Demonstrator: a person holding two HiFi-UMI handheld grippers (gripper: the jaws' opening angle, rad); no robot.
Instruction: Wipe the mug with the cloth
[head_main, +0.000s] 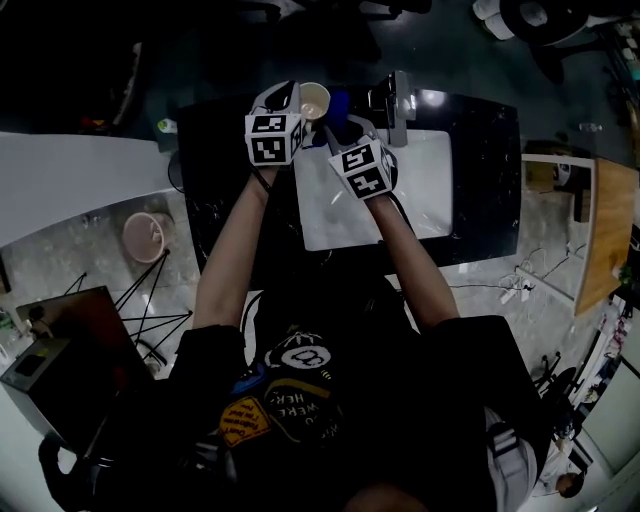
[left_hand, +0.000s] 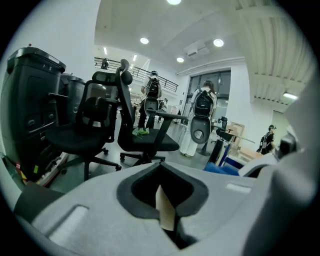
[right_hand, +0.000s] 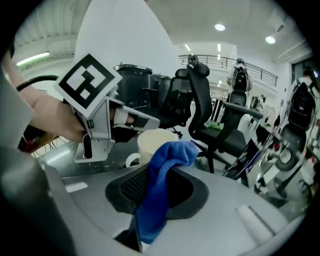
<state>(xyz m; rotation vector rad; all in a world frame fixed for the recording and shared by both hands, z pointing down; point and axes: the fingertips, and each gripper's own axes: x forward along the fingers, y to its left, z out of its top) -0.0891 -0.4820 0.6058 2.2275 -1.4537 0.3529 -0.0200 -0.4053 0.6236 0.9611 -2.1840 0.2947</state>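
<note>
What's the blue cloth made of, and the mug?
The cloth looks like soft, fuzzy microfibre fabric: it folds limply, with a matte nap. The mug seems to be smooth cream ceramic, going by its thick rim, though plastic is possible.

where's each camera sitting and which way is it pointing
Head view: on the person's head, steeply down at both arms, left gripper, right gripper, mug.
Left gripper view: on that gripper, facing office chairs; jaws pinch the mug's wall.
Right gripper view: on that gripper, facing the mug; jaws hold the cloth.
Both gripper views share the mug and chairs.
</note>
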